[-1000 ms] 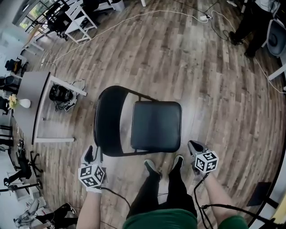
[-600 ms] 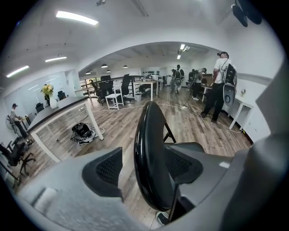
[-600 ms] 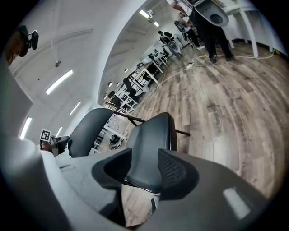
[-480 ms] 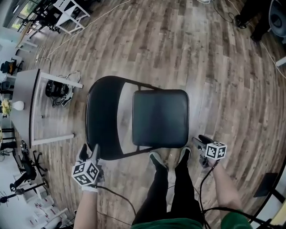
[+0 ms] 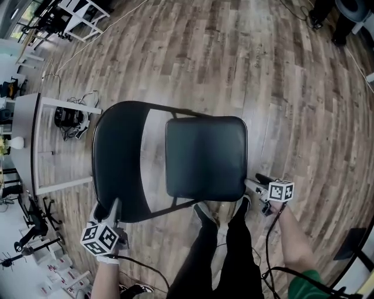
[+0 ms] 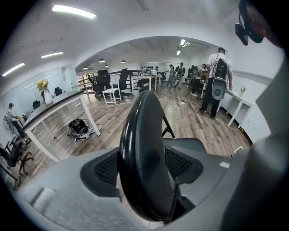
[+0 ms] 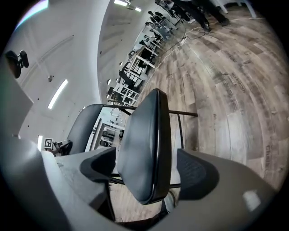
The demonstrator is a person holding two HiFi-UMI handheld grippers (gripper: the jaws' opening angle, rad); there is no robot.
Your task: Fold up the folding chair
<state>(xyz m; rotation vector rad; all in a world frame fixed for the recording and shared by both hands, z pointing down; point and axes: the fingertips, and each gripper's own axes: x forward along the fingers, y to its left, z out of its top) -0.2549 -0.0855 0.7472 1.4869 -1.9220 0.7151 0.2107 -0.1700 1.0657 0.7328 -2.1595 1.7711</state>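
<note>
Left tool (image 5: 110, 209) and right tool (image 5: 252, 185) have just been opening, jaws apart: one astride the backrest (image 5: 117, 163), the other astride the seat (image 5: 204, 146) edge. With the folding chair (image 5: 198, 181) unfolded on the floor (image 5: 280, 87), each should bite squarely before the seat swings up

Grey-brown wood-plank floor (image 5: 251, 64) throughout. Left: grey-topped table on white legs (image 5: 26, 152), with a white vase of yellow flowers (image 6: 45, 92) on top. A black device tangled in cables (image 5: 69, 120) lies on the floor beneath. Far left: white frame stands (image 5: 79, 14). Far right: standing people (image 6: 220, 81), near a white desk (image 6: 238, 98).
</note>
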